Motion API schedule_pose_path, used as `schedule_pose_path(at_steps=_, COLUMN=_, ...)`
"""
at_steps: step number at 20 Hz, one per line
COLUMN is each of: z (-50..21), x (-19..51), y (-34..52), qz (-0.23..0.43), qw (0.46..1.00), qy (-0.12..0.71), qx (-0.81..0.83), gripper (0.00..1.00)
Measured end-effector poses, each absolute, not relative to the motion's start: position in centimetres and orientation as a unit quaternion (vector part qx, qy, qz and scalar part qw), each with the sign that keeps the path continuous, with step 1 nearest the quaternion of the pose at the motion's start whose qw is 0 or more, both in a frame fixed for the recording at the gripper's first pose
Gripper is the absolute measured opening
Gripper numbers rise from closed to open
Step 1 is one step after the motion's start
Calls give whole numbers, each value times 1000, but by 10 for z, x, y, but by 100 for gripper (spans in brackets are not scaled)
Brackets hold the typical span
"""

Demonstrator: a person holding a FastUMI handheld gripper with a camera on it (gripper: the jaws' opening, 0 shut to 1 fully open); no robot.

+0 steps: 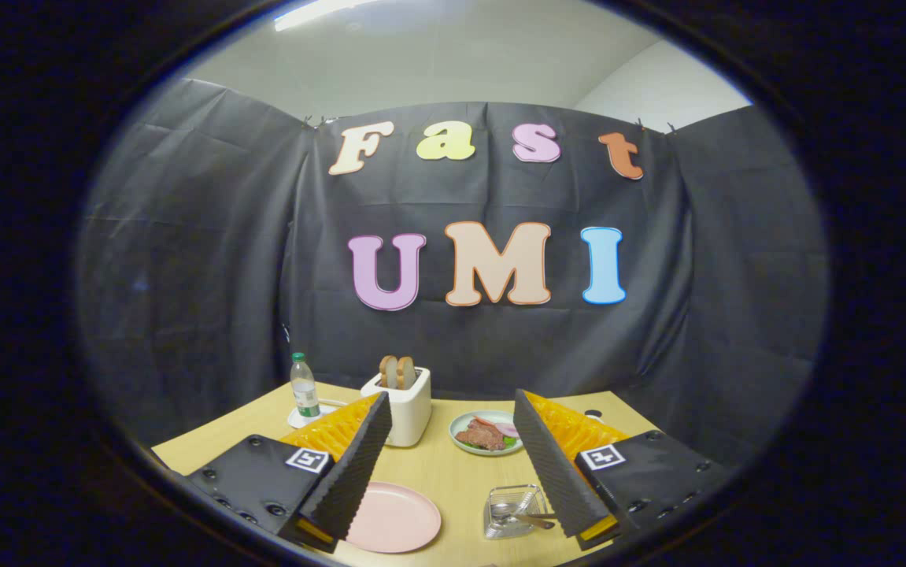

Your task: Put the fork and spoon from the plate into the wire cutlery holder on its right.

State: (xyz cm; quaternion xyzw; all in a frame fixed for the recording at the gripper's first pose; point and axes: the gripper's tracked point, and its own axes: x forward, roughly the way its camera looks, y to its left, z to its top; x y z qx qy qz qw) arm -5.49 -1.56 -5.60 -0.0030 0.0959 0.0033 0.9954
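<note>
1. The wire cutlery holder (512,510) stood on the near part of the wooden table (453,472), just inside the right finger, and metal cutlery (522,512) already lay in it, a handle poking out to the right.
2. The pink plate (392,516) sat to its left, near the left finger, and its visible face carried no fork or spoon.
3. The gripper (453,465) hung above the table with its jaws wide apart and nothing between them.
4. Judging by that, the transfer looked done or nearly so; the sound step was to check the plate's hidden edge, then lift clear without knocking the holder.
5. Any further piece would go in best tip down, released only once inside the wire rim.
6. Farther off stood a white toaster (404,403) with 2 slices, a plate of food (486,433) and a water bottle (304,387) at the far left.
7. The left finger covered the plate's left edge; the right finger covered the holder's right side. Fork and spoon could not be told apart.
</note>
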Motion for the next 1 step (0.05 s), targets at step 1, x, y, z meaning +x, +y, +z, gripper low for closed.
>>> schedule_pose_path(at_steps=1, z=-55, x=-55, y=-17, qz=4, qw=995, qy=95, qx=-8, gripper=99)
